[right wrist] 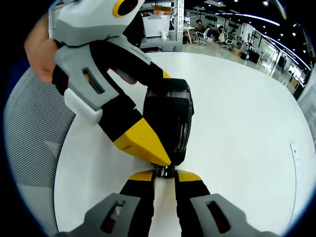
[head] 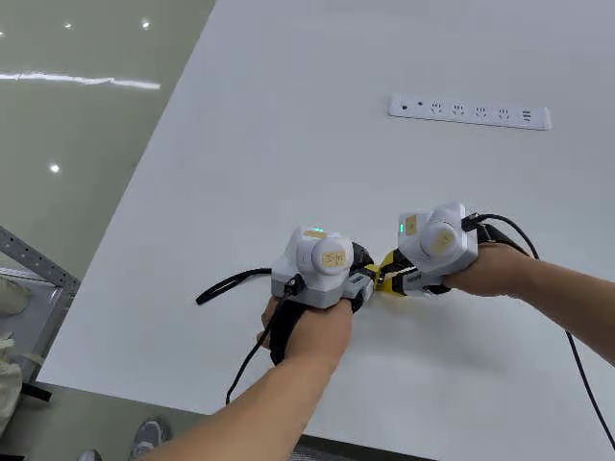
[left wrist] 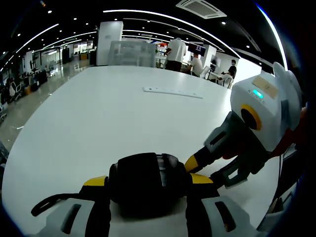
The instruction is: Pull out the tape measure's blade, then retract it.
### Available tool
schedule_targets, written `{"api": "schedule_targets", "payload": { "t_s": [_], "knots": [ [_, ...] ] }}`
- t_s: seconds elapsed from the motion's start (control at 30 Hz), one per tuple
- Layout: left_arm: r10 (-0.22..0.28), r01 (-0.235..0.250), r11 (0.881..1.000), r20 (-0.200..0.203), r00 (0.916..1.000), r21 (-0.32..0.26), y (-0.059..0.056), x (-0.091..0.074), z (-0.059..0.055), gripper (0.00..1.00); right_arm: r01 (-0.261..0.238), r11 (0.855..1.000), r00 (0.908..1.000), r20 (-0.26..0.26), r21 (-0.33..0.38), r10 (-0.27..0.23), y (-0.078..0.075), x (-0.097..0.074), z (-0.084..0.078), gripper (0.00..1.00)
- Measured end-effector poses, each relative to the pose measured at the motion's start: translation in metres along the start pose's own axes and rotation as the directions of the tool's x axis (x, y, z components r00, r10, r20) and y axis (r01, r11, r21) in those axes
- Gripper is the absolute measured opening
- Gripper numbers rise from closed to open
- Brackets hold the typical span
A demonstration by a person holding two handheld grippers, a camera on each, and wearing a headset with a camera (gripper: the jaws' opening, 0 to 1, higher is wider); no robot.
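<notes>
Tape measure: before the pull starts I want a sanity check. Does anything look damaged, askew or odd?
Nothing stands out. The tape measure sits squarely between the left gripper's jaws, the right gripper pinches the blade tip, and no blade is out yet. The power strip lies flat on the table.

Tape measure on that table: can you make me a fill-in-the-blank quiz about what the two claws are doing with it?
The left claw is shut on the tape measure's ___ body.
The right claw is ___ on the blade tip.
The power strip lies on the ___ table.
Missing words: black, shut, white.
</notes>
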State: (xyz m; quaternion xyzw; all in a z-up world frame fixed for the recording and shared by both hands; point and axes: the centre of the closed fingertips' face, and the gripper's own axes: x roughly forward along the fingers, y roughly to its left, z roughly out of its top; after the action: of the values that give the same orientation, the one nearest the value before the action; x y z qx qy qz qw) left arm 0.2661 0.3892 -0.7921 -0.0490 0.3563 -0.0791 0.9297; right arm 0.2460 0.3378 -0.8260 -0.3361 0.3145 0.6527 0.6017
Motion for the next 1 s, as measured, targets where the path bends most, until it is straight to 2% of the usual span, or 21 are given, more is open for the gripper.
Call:
{"api": "schedule_targets", "payload": {
  "t_s": [1.0],
  "knots": [
    [0.001, -0.001, 1.000, -0.005, 1.0000, 0.000, 0.0003, 0.0005, 0.0000, 0.58, 0.014, 1.000, 0.9999, 0.002, 0.016, -0.014, -0.0019, 0.0027, 0.0038, 0.12]
  ]
}}
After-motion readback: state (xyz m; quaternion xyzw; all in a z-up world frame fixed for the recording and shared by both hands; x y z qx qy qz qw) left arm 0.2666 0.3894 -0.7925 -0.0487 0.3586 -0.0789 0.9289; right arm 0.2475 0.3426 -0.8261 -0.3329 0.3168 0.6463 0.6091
